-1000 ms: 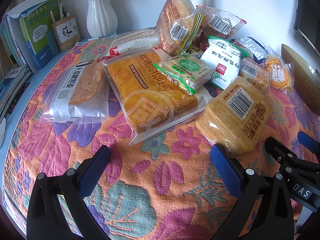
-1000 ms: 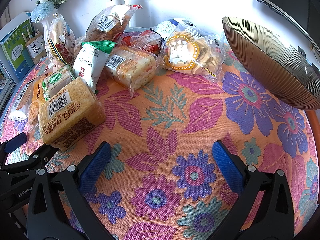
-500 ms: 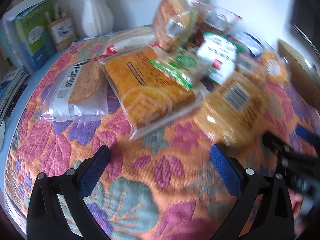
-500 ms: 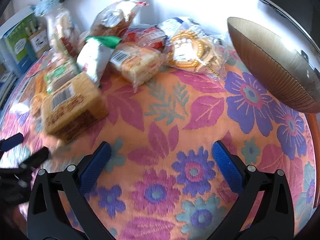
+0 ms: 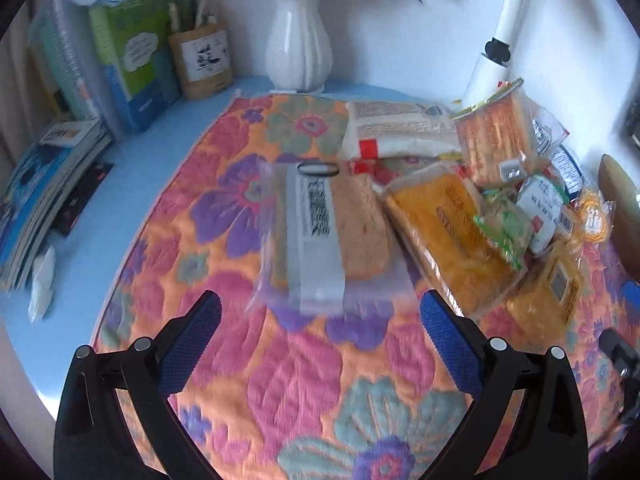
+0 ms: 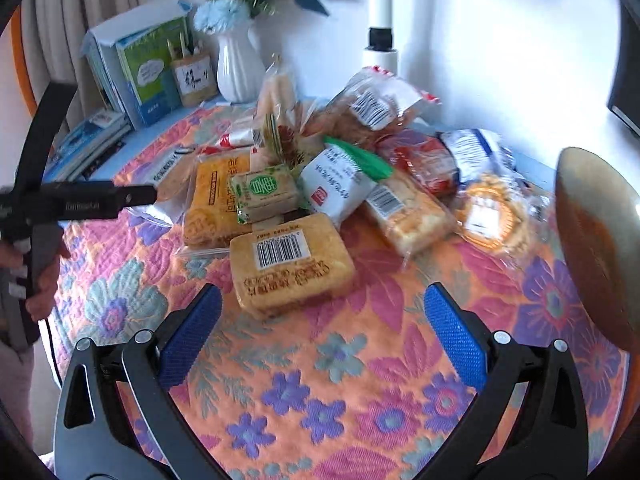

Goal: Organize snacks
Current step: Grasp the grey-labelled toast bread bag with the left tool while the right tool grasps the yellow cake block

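Several wrapped snacks lie heaped on a floral cloth (image 5: pixel 304 380). My left gripper (image 5: pixel 320 340) is open, nothing between its fingers, just short of a clear bag of sliced bread (image 5: pixel 328 232). Right of that bag lies an orange cake pack (image 5: pixel 444 232). My right gripper (image 6: pixel 322 340) is open too, close in front of a yellow cake block with a barcode (image 6: pixel 290 266). Behind the block are a green-labelled packet (image 6: pixel 266 192), a white pouch (image 6: pixel 340 190), a bread pack (image 6: pixel 408 214) and a ring-biscuit bag (image 6: pixel 494 212).
A gold ribbed bowl (image 6: pixel 596 248) stands at the right edge. A white vase (image 5: pixel 298 44), a pen holder (image 5: pixel 202 60) and stacked books (image 5: pixel 48 184) line the back left. A hand (image 6: pixel 40 280) holds the left gripper's body (image 6: pixel 80 202) at far left.
The left gripper swung left, from the orange pack and yellow block to the sliced bread bag. The right gripper's view turned left and lifted, bringing the yellow block before its fingers.
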The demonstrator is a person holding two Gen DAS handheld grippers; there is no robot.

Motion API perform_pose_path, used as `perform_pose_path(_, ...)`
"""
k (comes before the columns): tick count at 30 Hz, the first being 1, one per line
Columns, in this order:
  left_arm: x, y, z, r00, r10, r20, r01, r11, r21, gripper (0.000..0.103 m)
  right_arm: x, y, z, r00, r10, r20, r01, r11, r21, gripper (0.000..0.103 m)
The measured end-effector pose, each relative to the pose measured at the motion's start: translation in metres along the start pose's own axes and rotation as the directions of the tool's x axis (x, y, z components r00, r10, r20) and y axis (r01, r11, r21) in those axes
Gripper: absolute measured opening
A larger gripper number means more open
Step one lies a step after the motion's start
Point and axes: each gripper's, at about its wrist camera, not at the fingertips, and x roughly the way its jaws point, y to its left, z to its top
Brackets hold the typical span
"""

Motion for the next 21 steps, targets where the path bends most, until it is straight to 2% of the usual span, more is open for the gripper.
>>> perform_pose_path(4,0.022,0.001,0.019,0.997,-0.062,-0.038,0.062,0.998,0.000,0.098,0.023,0.004,0.009,0.999,0.032,-0.027,-0.033,0.999,-0.017,0.100)
perform_pose_path(6,0.040,-0.002,0.026,0.997,-0.046,-0.069,0.045,0.999,-0.003,0.098,0.033,0.008,0.010,0.997,0.059,-0.042,-0.059,0.998,-0.014,0.100)
perform_pose_path(12,0.069,-0.006,0.028,0.993,-0.034,-0.114,0.034,0.999,0.000,0.098,0.071,0.016,0.011,0.995,0.032,-0.098,-0.035,0.999,-0.022,0.100)
perform_pose_path(15,0.074,-0.016,0.025,0.997,0.024,-0.067,-0.020,0.998,0.057,0.098,0.079,0.021,0.008,0.996,-0.004,-0.086,0.000,0.999,-0.046,0.100)
perform_pose_path(17,0.073,-0.016,0.015,1.000,0.022,0.017,-0.023,0.999,0.045,0.098,0.079,0.019,0.007,0.996,0.000,-0.085,-0.004,0.999,-0.042,0.100)
perform_pose_path(21,0.071,-0.015,0.015,1.000,0.023,0.020,-0.023,0.999,0.038,0.098,0.079,0.017,0.006,0.997,0.003,-0.083,-0.006,0.999,-0.039,0.100)
